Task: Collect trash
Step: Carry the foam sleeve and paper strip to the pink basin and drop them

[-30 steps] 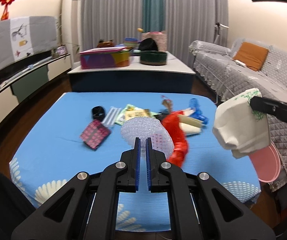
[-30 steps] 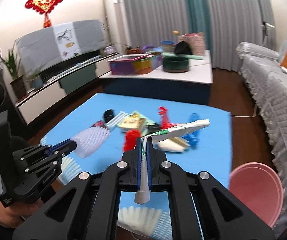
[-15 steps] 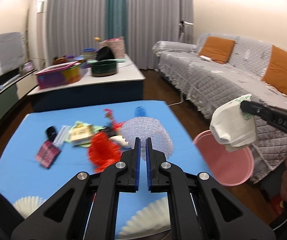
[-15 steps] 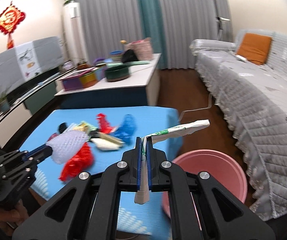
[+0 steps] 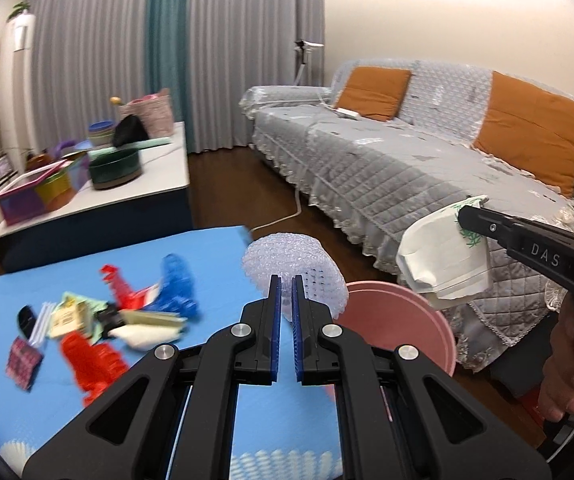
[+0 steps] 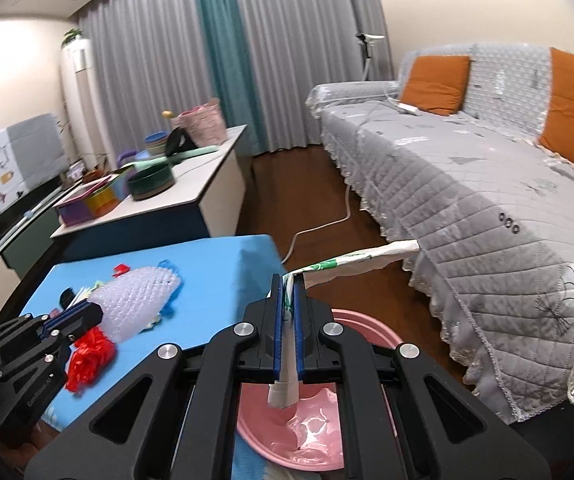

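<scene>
My left gripper point(image 5: 285, 280) is shut on a wad of clear bubble wrap point(image 5: 299, 268), held in the air at the right end of the blue table point(image 5: 215, 248). My right gripper point(image 6: 287, 280) is shut on a white paper bag with green print point(image 6: 351, 262), hanging over the pink bin point(image 6: 311, 428) beside the table. In the left wrist view the same paper bag point(image 5: 443, 256) hangs from the right gripper point(image 5: 467, 216), above and right of the pink bin point(image 5: 403, 320). The right wrist view also shows the left gripper point(image 6: 91, 312) with the bubble wrap point(image 6: 135, 296).
Several pieces of trash lie on the blue table: red plastic point(image 5: 91, 360), a blue wrapper point(image 5: 175, 288), a white packet point(image 5: 143, 330), a small checked packet point(image 5: 23, 362). A grey-covered sofa point(image 5: 407, 168) stands right of the bin. A white table point(image 5: 87, 196) with boxes and bowls stands behind.
Both grippers have swung to the right with their loads, from over the middle of the blue table to its right end. The pink bin now lies under the right gripper.
</scene>
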Demonstrator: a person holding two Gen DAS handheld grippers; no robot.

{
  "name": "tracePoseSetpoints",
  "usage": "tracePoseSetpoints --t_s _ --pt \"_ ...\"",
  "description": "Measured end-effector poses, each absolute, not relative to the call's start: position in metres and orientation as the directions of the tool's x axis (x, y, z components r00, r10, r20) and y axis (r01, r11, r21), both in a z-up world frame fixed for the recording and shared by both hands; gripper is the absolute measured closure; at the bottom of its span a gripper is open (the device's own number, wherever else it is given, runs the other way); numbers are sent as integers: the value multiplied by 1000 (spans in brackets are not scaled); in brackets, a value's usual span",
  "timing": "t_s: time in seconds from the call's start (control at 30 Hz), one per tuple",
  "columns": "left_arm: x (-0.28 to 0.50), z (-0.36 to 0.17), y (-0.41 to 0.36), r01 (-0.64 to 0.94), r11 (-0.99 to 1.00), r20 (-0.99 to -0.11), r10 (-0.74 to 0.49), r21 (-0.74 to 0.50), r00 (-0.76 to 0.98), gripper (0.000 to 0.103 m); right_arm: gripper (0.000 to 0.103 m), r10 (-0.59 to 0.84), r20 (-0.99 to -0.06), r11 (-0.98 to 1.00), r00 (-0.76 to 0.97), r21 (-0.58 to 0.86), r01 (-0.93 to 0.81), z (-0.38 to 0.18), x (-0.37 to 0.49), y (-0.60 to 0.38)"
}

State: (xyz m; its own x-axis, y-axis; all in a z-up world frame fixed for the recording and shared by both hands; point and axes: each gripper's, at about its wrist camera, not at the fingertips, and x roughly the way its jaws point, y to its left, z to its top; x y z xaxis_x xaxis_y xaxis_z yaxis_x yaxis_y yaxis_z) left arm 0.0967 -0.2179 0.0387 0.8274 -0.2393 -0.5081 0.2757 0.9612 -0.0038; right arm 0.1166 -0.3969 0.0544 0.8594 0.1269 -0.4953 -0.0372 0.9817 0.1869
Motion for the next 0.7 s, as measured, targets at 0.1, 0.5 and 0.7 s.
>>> tracePoseSetpoints --t_s 0.1,0.5,0.7 --pt "108 35 -233 303 953 -518 -259 0 815 98 98 116 -499 980 859 200 -16 51 121 -406" --pt "135 11 -273 372 928 -566 -306 2 765 98 98 99 -527 977 844 214 19 37 136 -425" --pt "143 2 -279 383 924 -585 -311 -1 749 98 98 101 -544 975 833 223 27 29 141 -429"
